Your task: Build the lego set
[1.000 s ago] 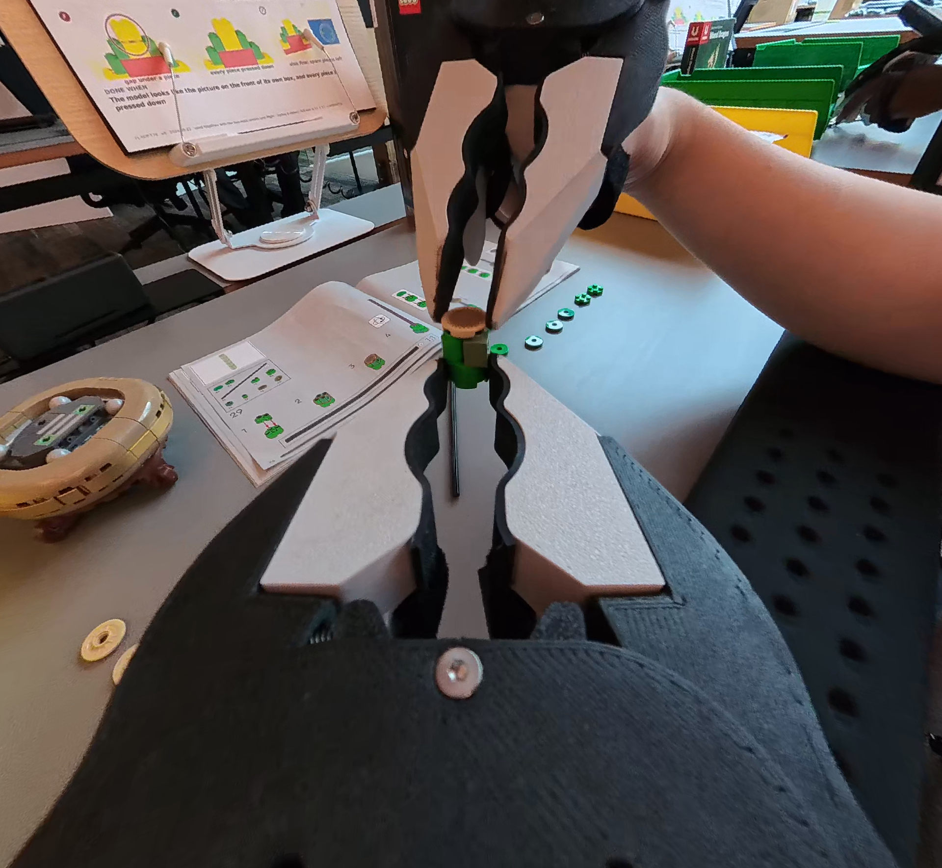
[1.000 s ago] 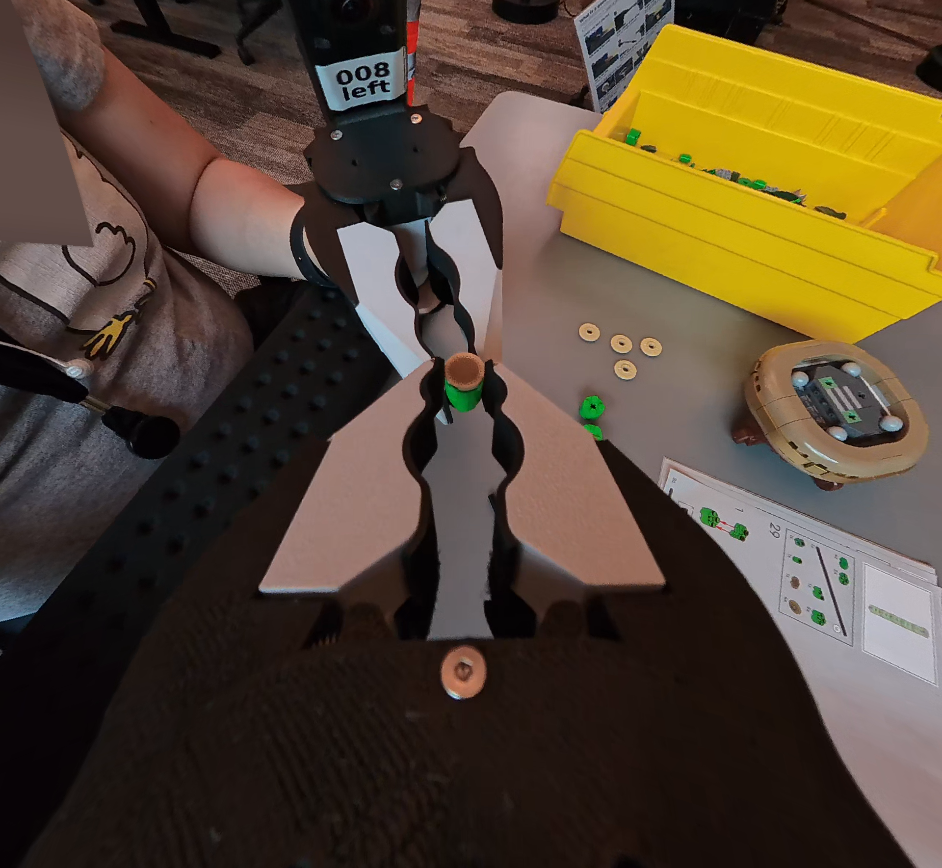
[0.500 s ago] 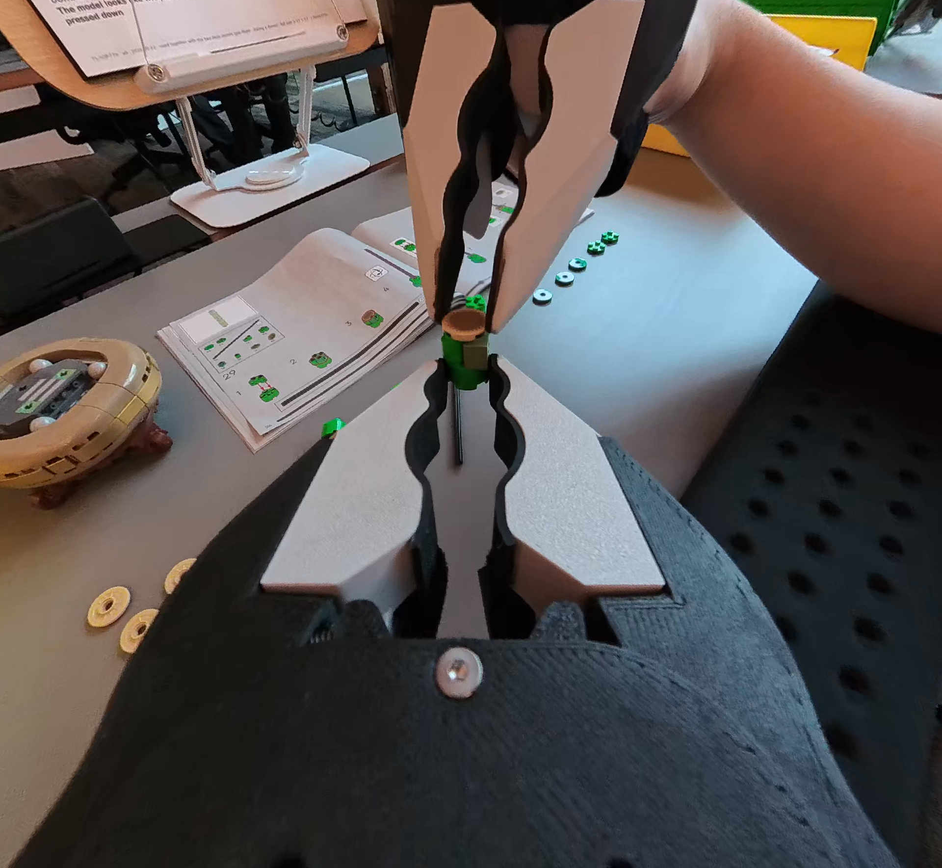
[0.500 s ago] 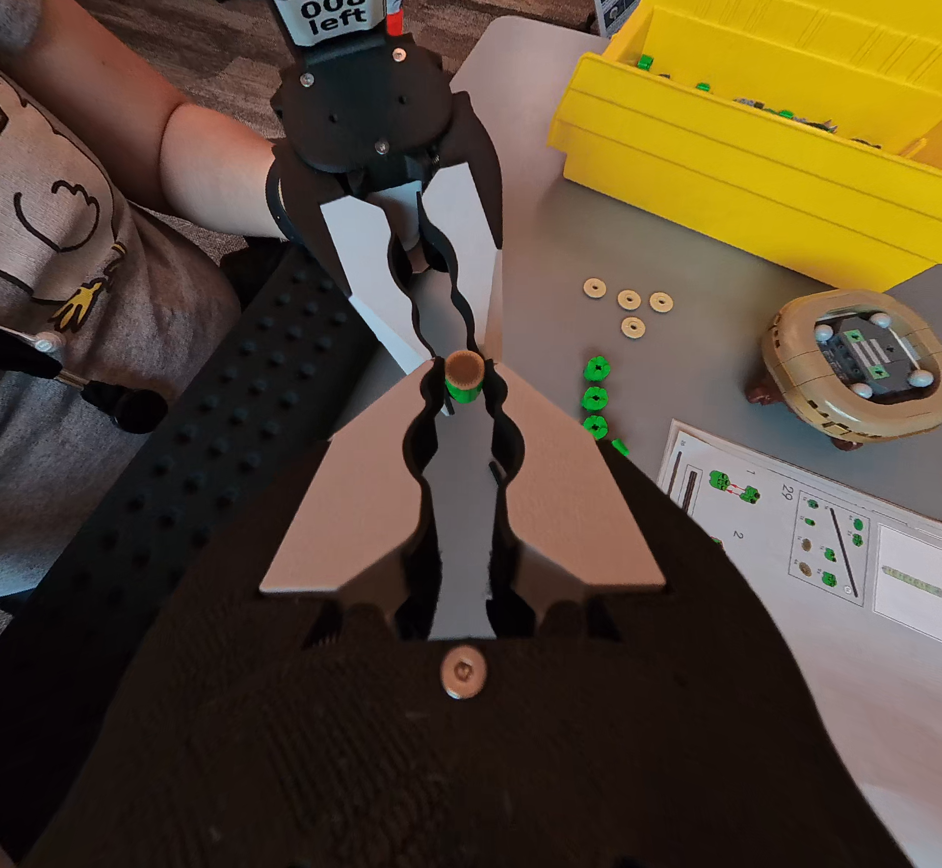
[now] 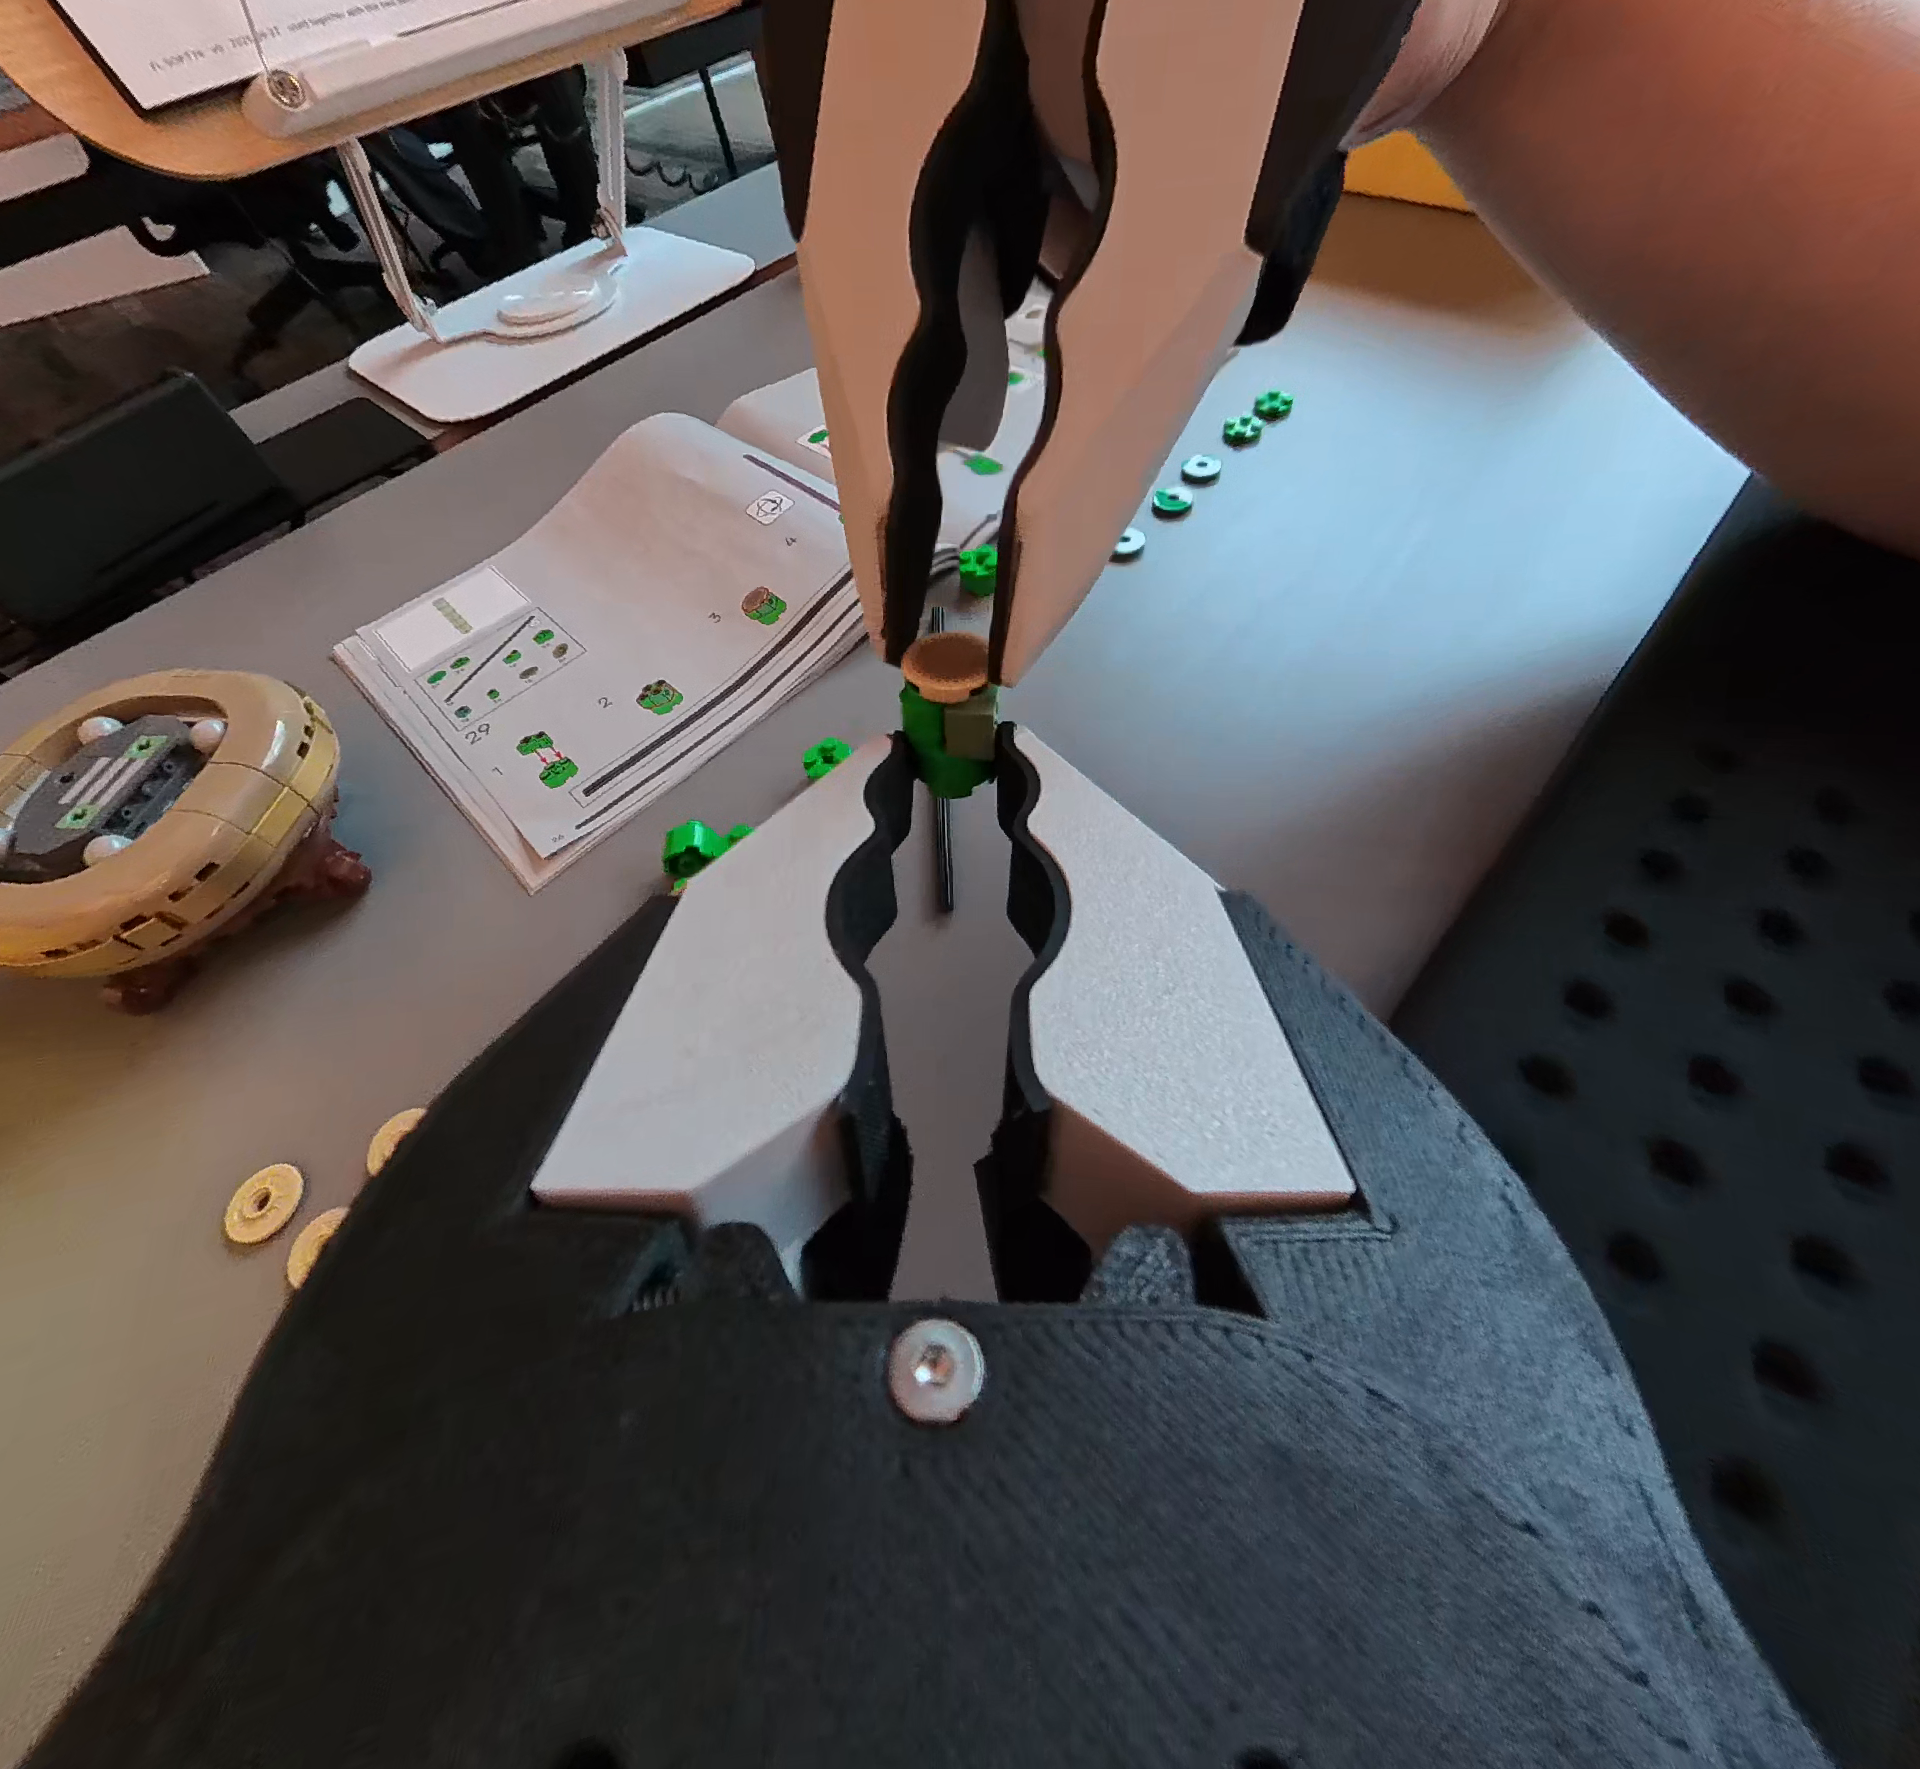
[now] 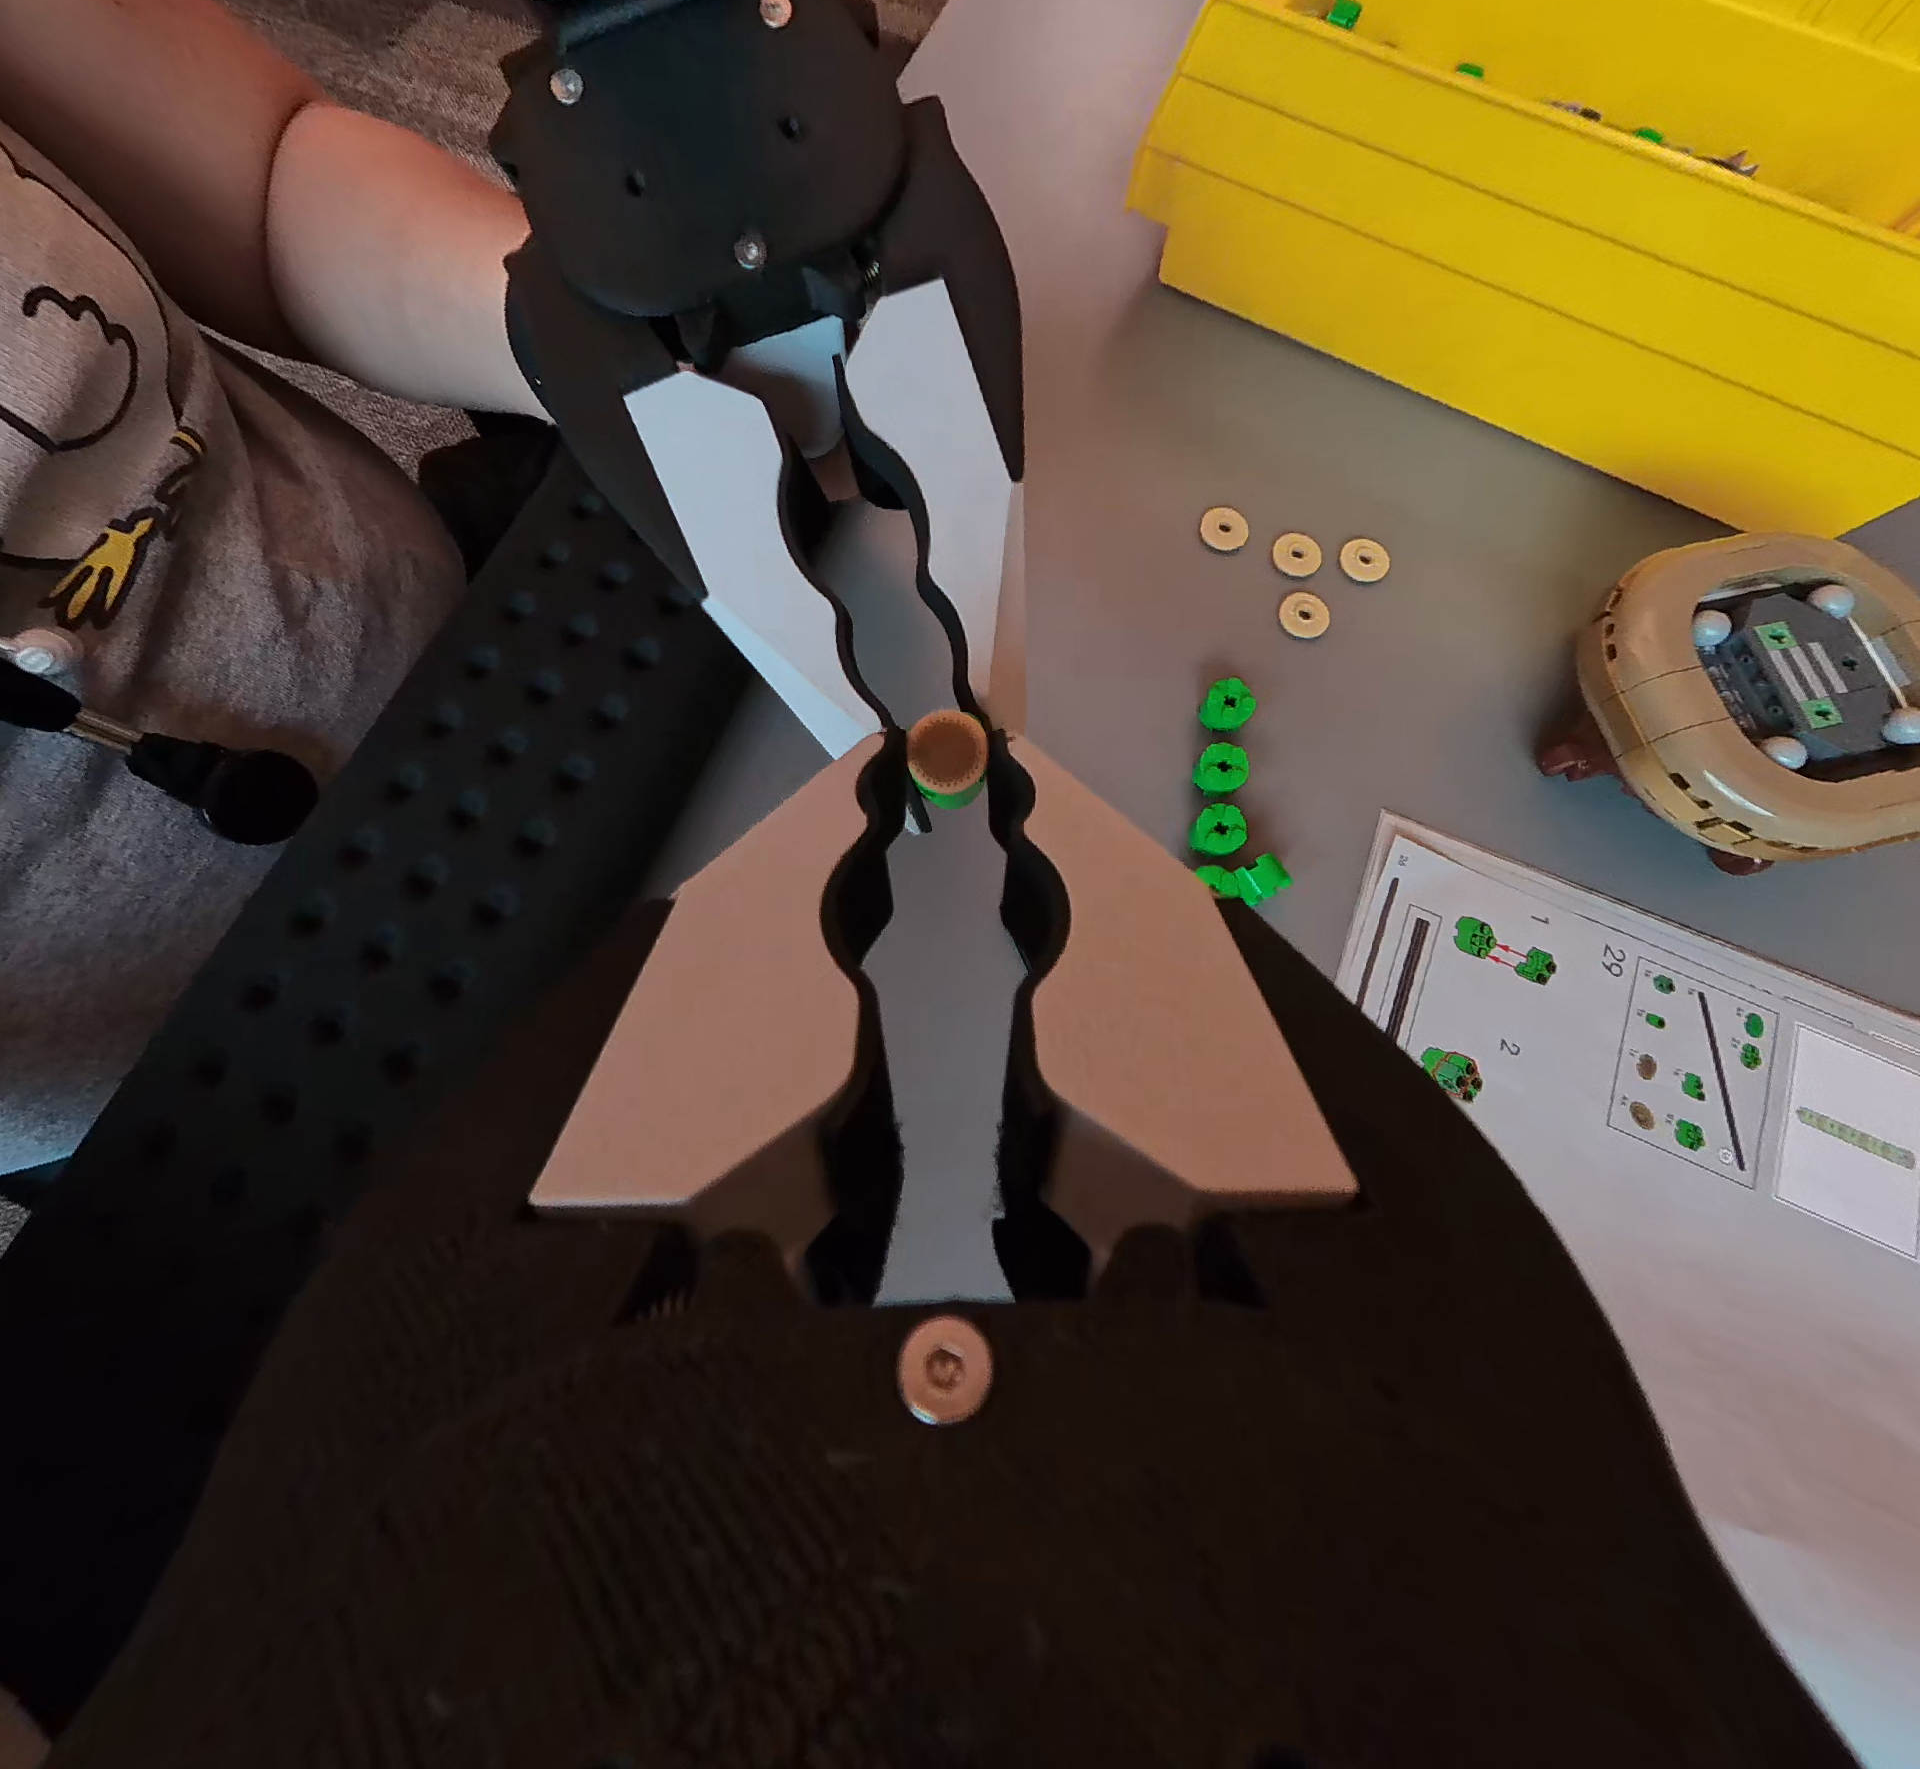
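lego stack point(image 5: 948, 732), green with a tan round cap, is held above the table point(image 5: 1351, 680) at the fingertips of both grippers. left gripper point(image 5: 948, 763) is closed on its green part; right gripper point(image 6: 943, 763) is closed on the cap.

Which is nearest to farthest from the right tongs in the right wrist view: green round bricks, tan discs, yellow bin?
From the right tongs:
1. Green round bricks, just to their right.
2. Tan discs, farther right and beyond.
3. Yellow bin, at the table's far right.
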A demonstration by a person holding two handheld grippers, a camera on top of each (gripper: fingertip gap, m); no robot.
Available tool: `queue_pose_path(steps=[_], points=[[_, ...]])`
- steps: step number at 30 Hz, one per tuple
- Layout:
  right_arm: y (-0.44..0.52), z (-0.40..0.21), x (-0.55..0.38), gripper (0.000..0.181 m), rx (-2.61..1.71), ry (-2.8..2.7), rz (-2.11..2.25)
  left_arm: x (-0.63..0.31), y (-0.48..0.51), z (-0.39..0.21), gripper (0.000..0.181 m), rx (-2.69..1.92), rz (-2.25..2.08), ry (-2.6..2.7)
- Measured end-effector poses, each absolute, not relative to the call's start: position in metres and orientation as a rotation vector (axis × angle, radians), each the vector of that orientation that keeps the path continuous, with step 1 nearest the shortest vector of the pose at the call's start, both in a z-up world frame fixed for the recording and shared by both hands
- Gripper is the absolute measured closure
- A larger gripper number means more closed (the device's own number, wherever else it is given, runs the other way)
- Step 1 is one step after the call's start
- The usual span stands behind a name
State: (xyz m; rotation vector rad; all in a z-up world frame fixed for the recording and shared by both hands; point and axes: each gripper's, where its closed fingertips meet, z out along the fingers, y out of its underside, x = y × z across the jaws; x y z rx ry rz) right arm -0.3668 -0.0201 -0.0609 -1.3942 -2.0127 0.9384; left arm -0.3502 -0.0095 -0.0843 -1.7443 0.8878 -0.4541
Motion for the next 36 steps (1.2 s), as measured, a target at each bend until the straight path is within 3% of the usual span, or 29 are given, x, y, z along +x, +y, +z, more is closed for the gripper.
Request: queue_pose_path(steps=[1,36], points=[[-0.02,-0.062,-0.367,0.167,-1.393,-2.015,0.93,-0.351,-0.009,-0.085,0.167,-1.75,-0.448,0.889],[-0.02,-0.056,-0.369,0.163,-1.34,-2.005,0.933,-0.35,-0.008,-0.077,0.167,-1.685,-0.462,0.869]])
